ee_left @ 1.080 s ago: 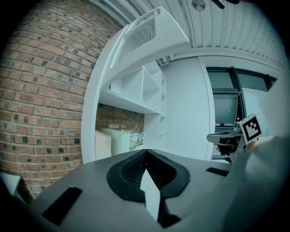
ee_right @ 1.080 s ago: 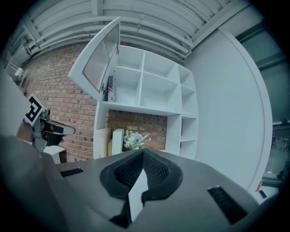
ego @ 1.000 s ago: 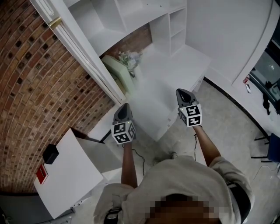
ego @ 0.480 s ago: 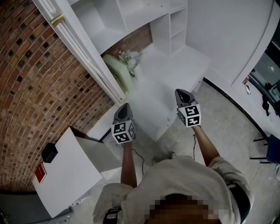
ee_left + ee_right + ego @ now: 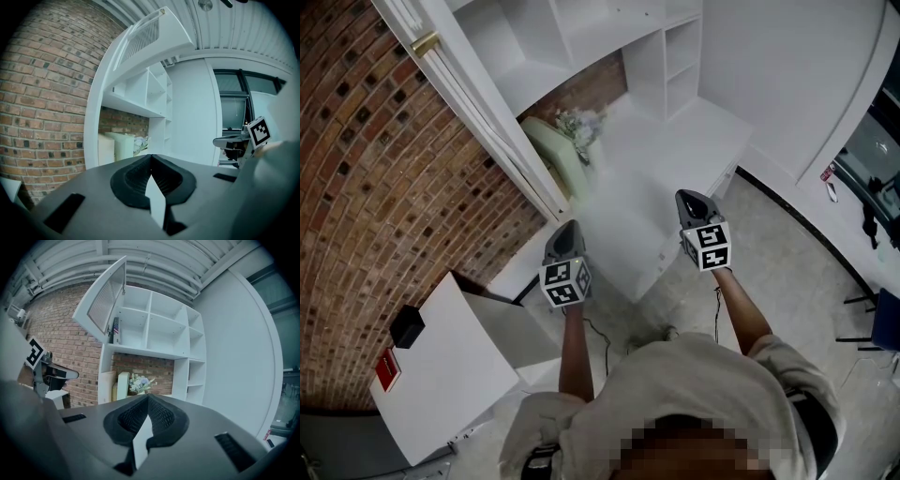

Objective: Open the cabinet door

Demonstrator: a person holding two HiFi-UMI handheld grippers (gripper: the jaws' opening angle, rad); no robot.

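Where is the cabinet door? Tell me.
Right gripper view, upper left: the cabinet door swung outward from the top-left corner of the white shelf unit, beside the brick wall.

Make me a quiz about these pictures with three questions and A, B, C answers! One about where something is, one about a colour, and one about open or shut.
1. Where are the flowers?
A. on the floor
B. in the brick-backed nook of the shelf unit
C. in a gripper

2. What colour is the shelf unit?
A. white
B. black
C. green

3. The top cabinet door is:
A. shut
B. lying on the floor
C. open, swung upward

Answers:
1 B, they sit in the nook under the shelves.
2 A, every panel is white.
3 C, it tilts up off the open compartments.
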